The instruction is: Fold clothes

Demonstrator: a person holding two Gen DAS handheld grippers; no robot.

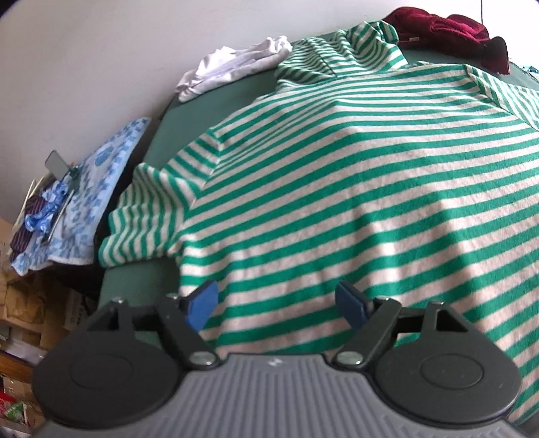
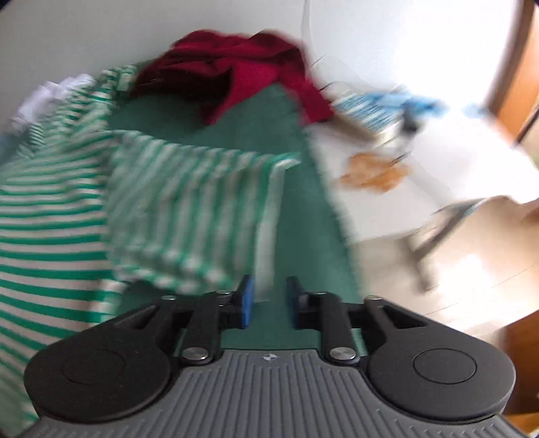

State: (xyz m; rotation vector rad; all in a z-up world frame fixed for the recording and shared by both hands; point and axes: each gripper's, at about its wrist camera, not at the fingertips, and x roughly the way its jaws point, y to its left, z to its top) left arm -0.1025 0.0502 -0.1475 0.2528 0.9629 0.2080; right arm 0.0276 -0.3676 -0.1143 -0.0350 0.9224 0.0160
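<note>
A green-and-white striped shirt (image 1: 353, 188) lies spread on a green table (image 1: 188, 121). My left gripper (image 1: 276, 303) is open over the shirt's near hem, with nothing between its blue pads. In the blurred right wrist view the shirt (image 2: 50, 209) lies at the left, with one sleeve (image 2: 188, 209) folded toward the table's right side. My right gripper (image 2: 268, 301) hovers above the bare green table (image 2: 296, 188) beside that sleeve. Its jaws stand slightly apart and hold nothing.
A dark red garment (image 1: 444, 27) (image 2: 235, 70) and a white garment (image 1: 235, 64) lie at the table's far edge. A blue flowered cloth (image 1: 91, 195) hangs at the left. A white table (image 2: 438, 151) with small items stands to the right.
</note>
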